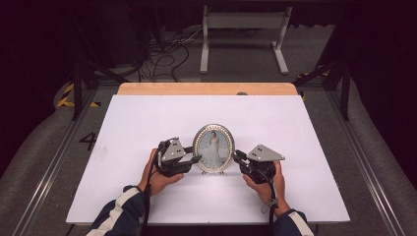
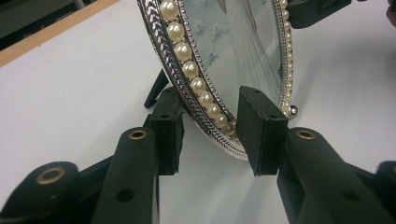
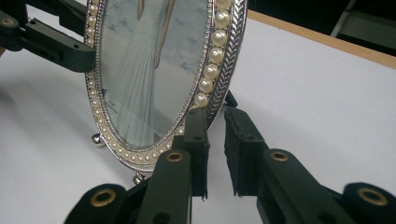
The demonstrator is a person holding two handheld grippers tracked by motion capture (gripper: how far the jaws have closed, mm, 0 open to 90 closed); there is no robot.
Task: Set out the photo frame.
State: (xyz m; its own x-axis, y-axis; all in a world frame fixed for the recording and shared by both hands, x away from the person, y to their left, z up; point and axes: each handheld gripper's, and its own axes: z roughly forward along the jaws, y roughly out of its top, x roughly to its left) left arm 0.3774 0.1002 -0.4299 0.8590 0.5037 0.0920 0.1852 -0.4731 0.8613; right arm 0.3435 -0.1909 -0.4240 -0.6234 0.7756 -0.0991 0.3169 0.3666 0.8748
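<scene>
Two tongs straddle, not pinching, an upright oval pearl-rimmed silver photo frame point(image 1: 213, 148).

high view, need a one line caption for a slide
Two hand-held tools, left tool and right tool, flank an upright oval pearl-rimmed photo frame on a white table.

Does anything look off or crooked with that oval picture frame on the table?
Nothing stands out. The oval picture frame stands upright on the white table, pearls intact, with the left gripper and right gripper at its edges.
</scene>
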